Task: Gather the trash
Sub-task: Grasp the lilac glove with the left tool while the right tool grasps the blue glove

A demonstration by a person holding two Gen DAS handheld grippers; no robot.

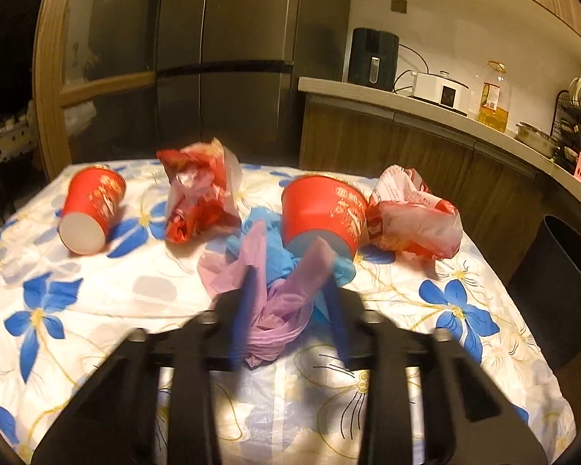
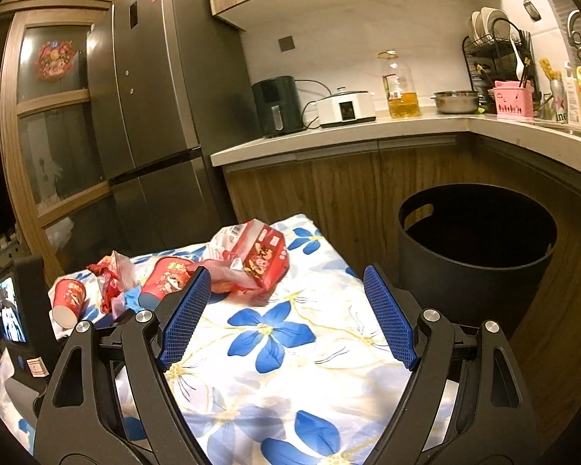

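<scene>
A crumpled pink plastic bag [image 1: 279,310], tangled with a blue one [image 1: 259,224], lies mid-table, and my left gripper [image 1: 290,255] is shut on the wad; its fingers are blurred. Behind the wad a red paper cup [image 1: 323,209] lies on its side. Another red cup [image 1: 91,209] lies far left, with a crumpled red wrapper [image 1: 201,193] between the cups. A red and white packet [image 1: 410,213] sits at the right. My right gripper [image 2: 286,275] hangs open and empty over the table's right part, just short of that packet [image 2: 259,255].
The table wears a white cloth with blue flowers [image 1: 97,310]. A black round bin [image 2: 476,240] stands on the floor right of the table, below the kitchen counter [image 2: 368,131]. A grey fridge [image 2: 155,116] is behind. The left gripper's body [image 2: 15,310] shows at left.
</scene>
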